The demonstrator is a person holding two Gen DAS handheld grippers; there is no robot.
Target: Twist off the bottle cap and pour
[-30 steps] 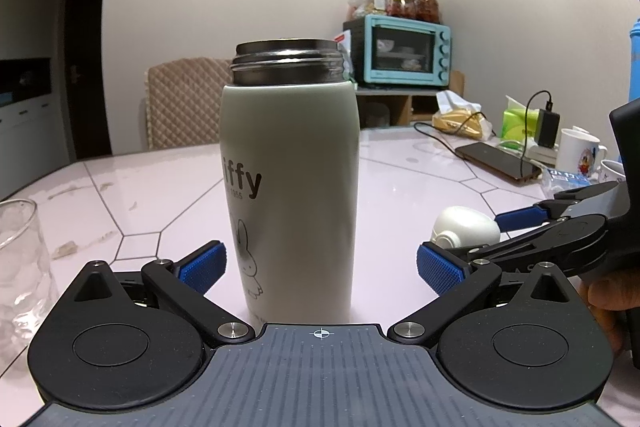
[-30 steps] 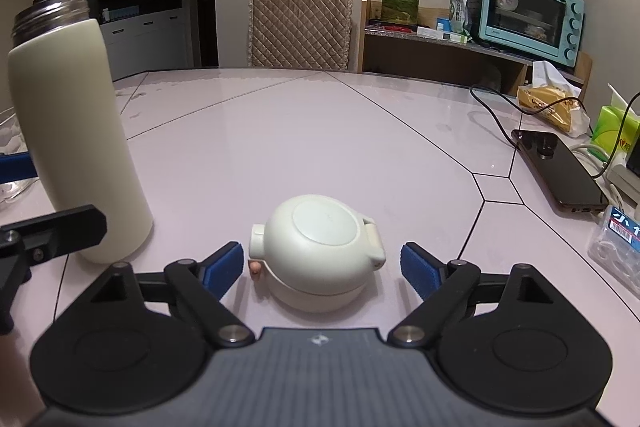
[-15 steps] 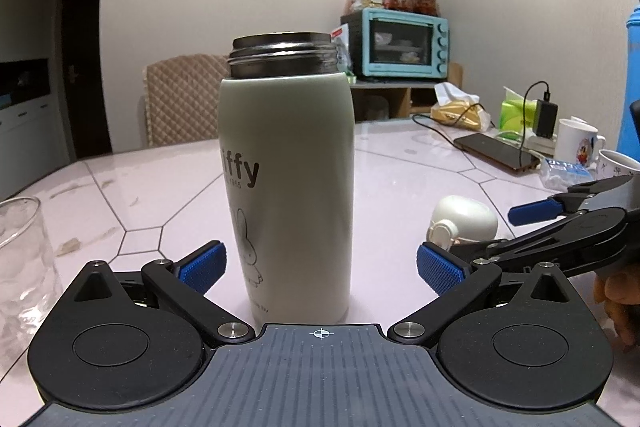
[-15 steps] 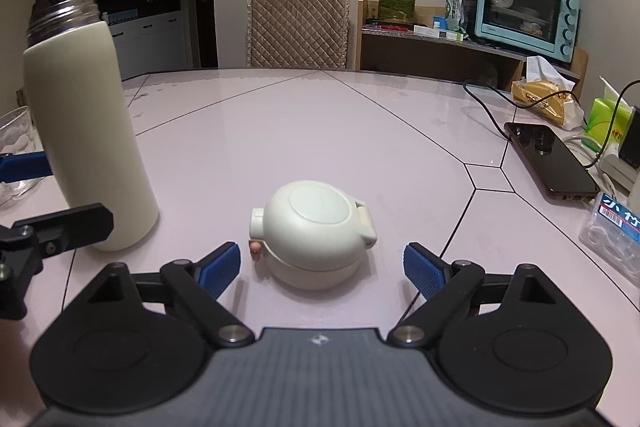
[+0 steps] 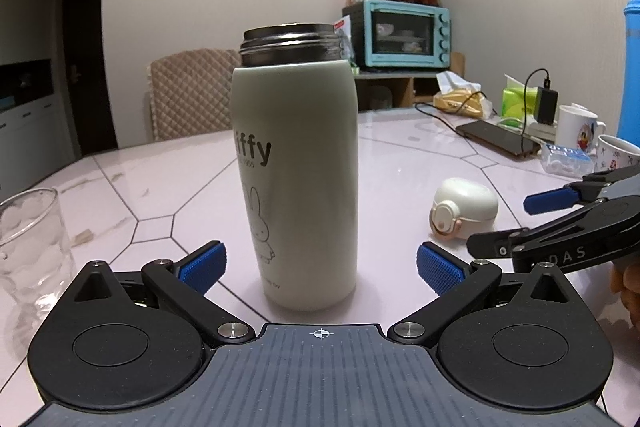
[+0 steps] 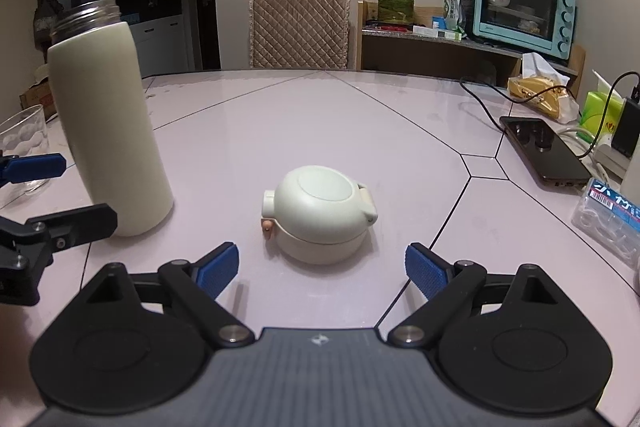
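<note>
**A:** Cap [image 6: 322,213] is off and sitting on the desk [image 6: 320,115] just ahead of the right gripper [image 6: 322,269]. Its jaws are opening with nothing between them.

**B:** One bottle [image 5: 298,163], one cap, one glass [image 5: 30,247]. The left gripper [image 5: 320,267] is spread wide around the bottle without touching it. I'd clamp mid-body, then tip slowly toward the glass.

Warm, fairly dim indoor light from overhead; the walls darken toward the corners, where the fisheye frame ends in black. Straight lines bow near the edges. The glossy table [image 6: 320,131] carries soft pale reflections on its far side; the bottle [image 5: 298,163] and cap [image 6: 322,215] cast faint, diffuse shadows at their bases. Focus is sharp throughout, without motion blur; the left background is darkest.
</note>
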